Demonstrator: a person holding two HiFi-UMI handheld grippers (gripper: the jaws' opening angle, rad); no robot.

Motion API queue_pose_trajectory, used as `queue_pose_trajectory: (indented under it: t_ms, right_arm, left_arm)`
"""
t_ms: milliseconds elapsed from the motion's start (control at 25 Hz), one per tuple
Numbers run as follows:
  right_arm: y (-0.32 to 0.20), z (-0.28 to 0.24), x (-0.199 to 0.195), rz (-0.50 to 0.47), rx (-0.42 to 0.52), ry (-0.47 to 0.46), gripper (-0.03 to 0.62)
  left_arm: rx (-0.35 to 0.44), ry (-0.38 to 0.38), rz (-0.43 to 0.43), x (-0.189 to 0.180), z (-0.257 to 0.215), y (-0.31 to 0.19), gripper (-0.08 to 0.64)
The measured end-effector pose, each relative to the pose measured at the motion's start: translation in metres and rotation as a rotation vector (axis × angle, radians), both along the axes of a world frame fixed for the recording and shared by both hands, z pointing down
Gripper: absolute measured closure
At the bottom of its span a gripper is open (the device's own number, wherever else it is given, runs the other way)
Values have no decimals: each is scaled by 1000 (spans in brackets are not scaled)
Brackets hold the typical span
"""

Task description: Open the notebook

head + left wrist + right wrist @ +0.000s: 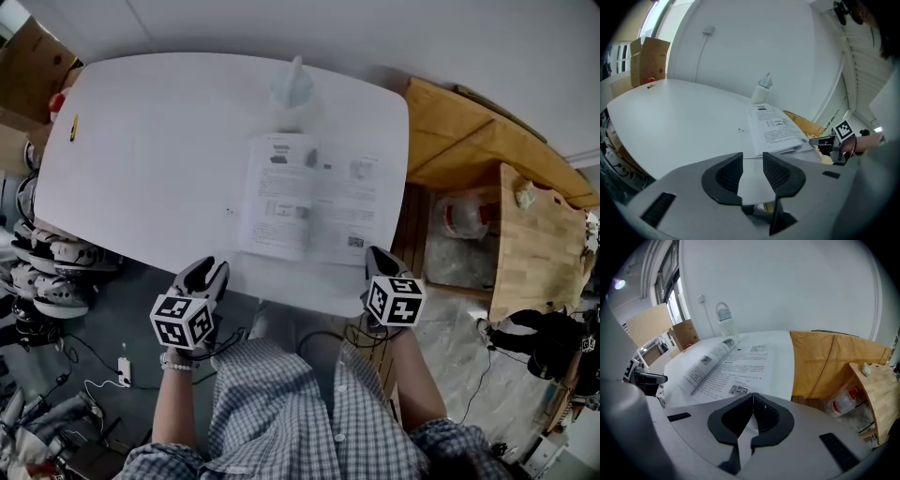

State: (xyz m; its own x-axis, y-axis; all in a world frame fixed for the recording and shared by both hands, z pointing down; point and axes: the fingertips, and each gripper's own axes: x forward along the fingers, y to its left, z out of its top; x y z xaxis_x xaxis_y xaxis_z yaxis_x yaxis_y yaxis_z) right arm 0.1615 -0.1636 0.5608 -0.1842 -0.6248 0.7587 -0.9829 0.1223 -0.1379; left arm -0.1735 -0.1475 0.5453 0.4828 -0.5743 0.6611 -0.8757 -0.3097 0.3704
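Two claws at near edge of white bench (141,159). Notebook (309,197) lying open and flat mid-bench, just before a white bottle (292,86). Left claw (208,270): jaws apart, nothing between, well left of notebook. Right claw (375,255): jaws together, just beside notebook's near right corner.

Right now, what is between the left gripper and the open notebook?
Nothing but bare white table. In the head view, only empty tabletop separates the left gripper from the open notebook.

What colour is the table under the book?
White. The table shows best in the head view.
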Motion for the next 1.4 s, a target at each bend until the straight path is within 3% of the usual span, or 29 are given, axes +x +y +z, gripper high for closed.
queue_pose_trajectory:
  t_ms: [200, 360, 680, 920, 1200, 1400]
  right_arm:
    - [-6, -19, -4, -4, 68, 10, 571]
    - [-14, -50, -13, -33, 155, 33, 571]
    - [-29, -126, -38, -87, 352, 27, 572]
    - [-29, -175, -53, -127, 449, -10, 572]
    - [-39, -214, -71, -176, 554, -37, 572]
    - [-39, -223, -78, -229, 577, -25, 572]
  left_arm:
    - [97, -46, 39, -1, -31, -6, 514]
    - [189, -29, 112, 19, -61, -14, 549]
    - [318, -39, 258, 61, -122, -26, 552]
    - [394, 1, 377, 93, -171, -19, 552]
    - [462, -8, 399, 108, -203, -25, 552]
    - [490, -7, 416, 119, -209, -29, 552]
